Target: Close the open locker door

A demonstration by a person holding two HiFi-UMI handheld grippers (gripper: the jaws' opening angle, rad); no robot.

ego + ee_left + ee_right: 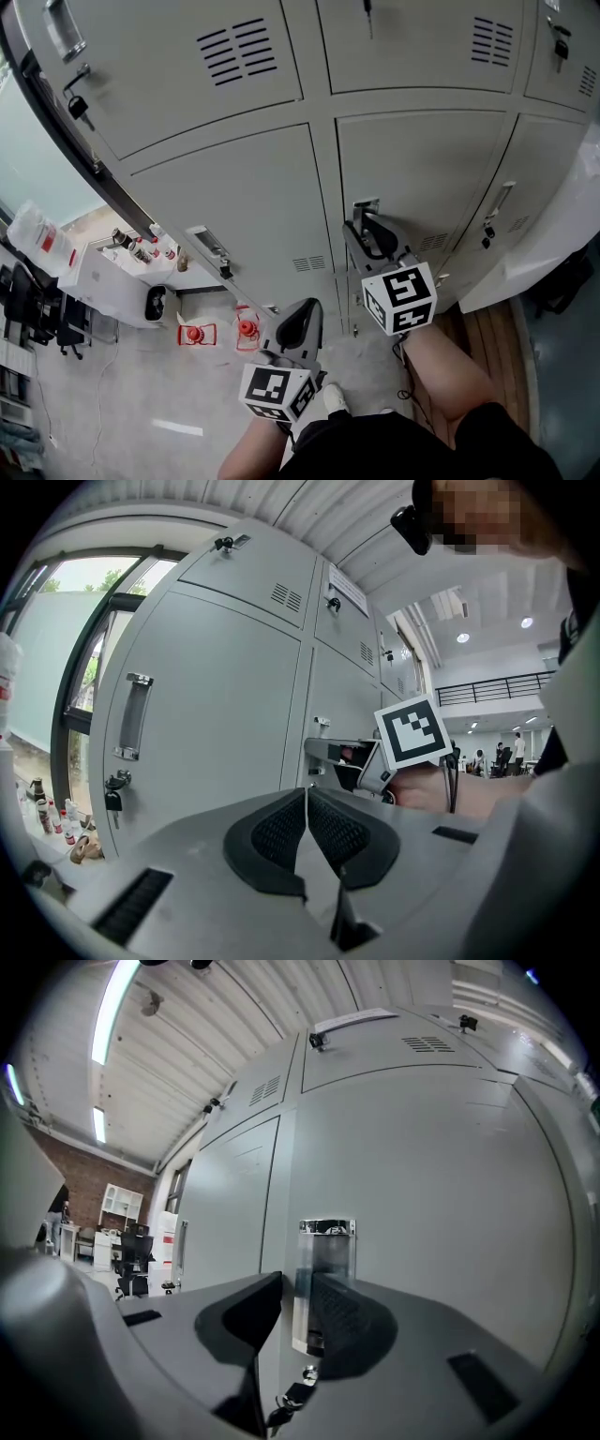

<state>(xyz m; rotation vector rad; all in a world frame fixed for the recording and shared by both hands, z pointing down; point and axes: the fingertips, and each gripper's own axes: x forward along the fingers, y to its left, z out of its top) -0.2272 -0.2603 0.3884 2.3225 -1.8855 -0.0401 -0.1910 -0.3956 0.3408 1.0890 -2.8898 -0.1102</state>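
Observation:
Grey locker doors fill the head view. The middle lower door (412, 178) carries a chrome handle (365, 205) and looks about flush with its neighbours; whether it is latched I cannot tell. My right gripper (364, 227) points level at that handle (325, 1251). Its jaws stand partly apart: the handle's left edge shows in the gap, the right pad (342, 1312) overlaps the rest, and a sliver of door separates the left pad from it. A key (289, 1399) hangs below. My left gripper (302, 317) hangs lower and nearer me, shut on nothing (307, 803), and sees the right gripper (311, 750) at the door.
The neighbouring left door has its own handle (208, 244) and hanging key (113, 799). Low at the left stands a white shelf with bottles (141, 251), with two red cones (194, 333) on the floor. A white panel (553, 234) stands to the right.

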